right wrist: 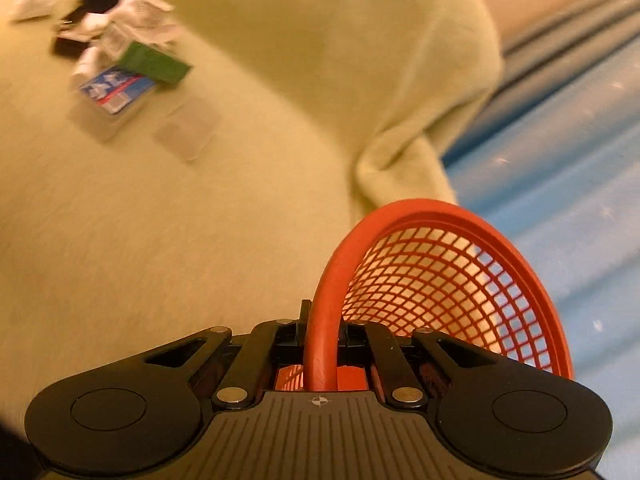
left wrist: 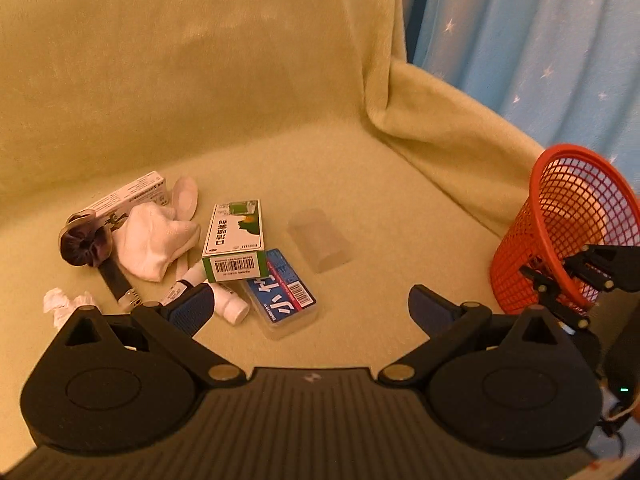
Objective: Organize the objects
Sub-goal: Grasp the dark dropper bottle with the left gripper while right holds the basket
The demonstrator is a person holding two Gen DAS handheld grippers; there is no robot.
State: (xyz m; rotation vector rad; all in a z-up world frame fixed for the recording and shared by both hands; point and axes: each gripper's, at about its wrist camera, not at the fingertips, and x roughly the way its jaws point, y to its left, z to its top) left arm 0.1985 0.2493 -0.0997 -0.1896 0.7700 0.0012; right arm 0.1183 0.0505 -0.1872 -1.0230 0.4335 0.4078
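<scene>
An orange mesh basket stands tilted at the right of the sofa seat. My right gripper is shut on the basket's rim; from the left wrist it shows as a black linkage at the basket's side. My left gripper hangs open over the seat with nothing between its fingers. Ahead and left of it lies a pile: a green and white box, a blue card case, a white tube, a white sock and a dark scrunchie.
A clear plastic lid lies alone mid-seat. Crumpled white paper sits at the pile's near left, a longer white box behind it. The yellow-green blanket covers the sofa back and arm. A blue star-print curtain hangs at right.
</scene>
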